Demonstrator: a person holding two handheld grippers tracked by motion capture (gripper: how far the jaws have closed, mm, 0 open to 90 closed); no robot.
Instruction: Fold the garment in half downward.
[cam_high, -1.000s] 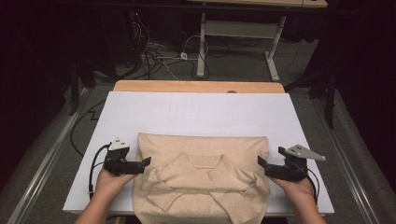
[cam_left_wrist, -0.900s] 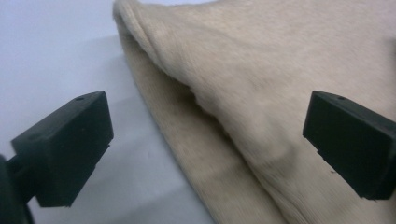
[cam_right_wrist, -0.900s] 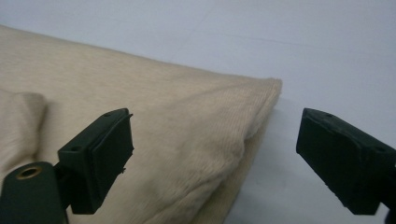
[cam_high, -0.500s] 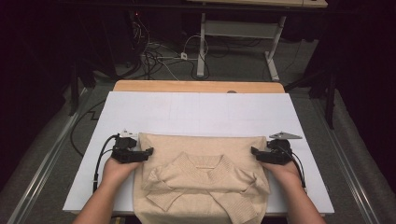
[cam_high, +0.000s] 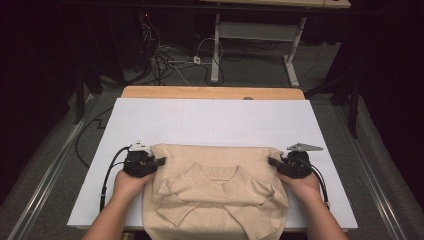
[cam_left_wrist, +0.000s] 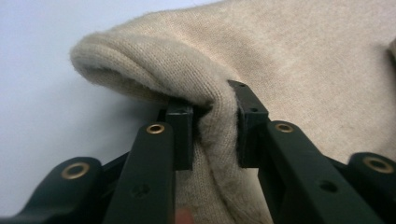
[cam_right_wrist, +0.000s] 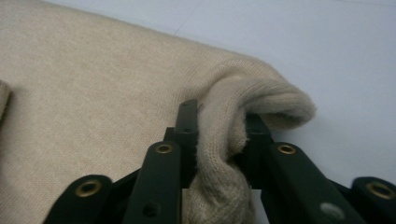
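Now both claws (jaws just closing) pinch the sweater's (cam_high: 215, 195) far corners.

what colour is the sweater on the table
Plain beige knit sweater, no pattern; the left gripper view shows it best.

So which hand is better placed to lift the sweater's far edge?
Neither; it takes both. The left gripper and right gripper each pinch a far corner of the sweater.
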